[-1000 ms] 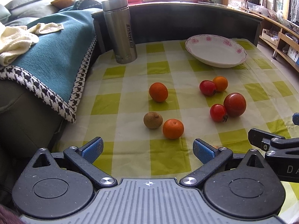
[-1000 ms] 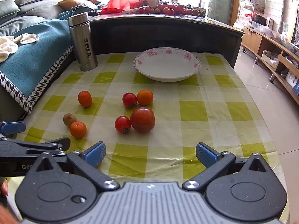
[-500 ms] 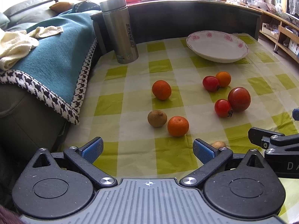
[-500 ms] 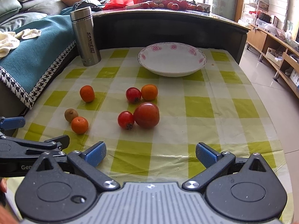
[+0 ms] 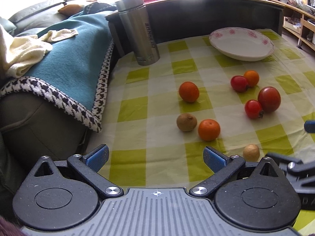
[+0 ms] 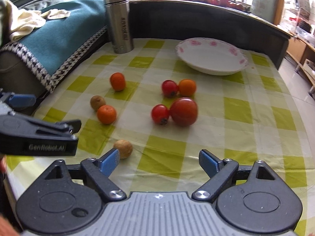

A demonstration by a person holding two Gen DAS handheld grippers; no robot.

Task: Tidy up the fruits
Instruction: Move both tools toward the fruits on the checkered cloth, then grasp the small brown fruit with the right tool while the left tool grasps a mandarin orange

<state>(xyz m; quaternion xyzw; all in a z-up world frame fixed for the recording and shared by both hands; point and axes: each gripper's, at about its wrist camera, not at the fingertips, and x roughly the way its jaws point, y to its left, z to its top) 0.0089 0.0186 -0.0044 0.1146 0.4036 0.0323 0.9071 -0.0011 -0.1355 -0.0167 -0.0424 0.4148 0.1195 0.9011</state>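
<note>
Both tongs held low and level over the near edge of the checked bench [image 6: 246, 116], side by side — left tongs [image 5: 156, 158] spread wide and gripping nothing, right tongs [image 6: 158, 162] likewise wide and empty. Seen from the right wrist: a small brown fruit [image 6: 123, 148] just beside the left blue pad [image 6: 109, 164], apart from it or touching, cannot tell. From the left wrist, only the top of that fruit above the tongs' linkage. Scattered mid-bench: a large tomato [image 6: 184, 111] touching a small tomato [image 6: 159, 114], another small tomato [image 6: 169, 88] against an orange [image 6: 187, 87], two more oranges and a kiwi [image 6: 97, 102] to the left. At the far end, a flowered white plate [image 6: 211, 56] — nothing in it. Steel flask [image 6: 119, 21] upright at the far left corner.
</note>
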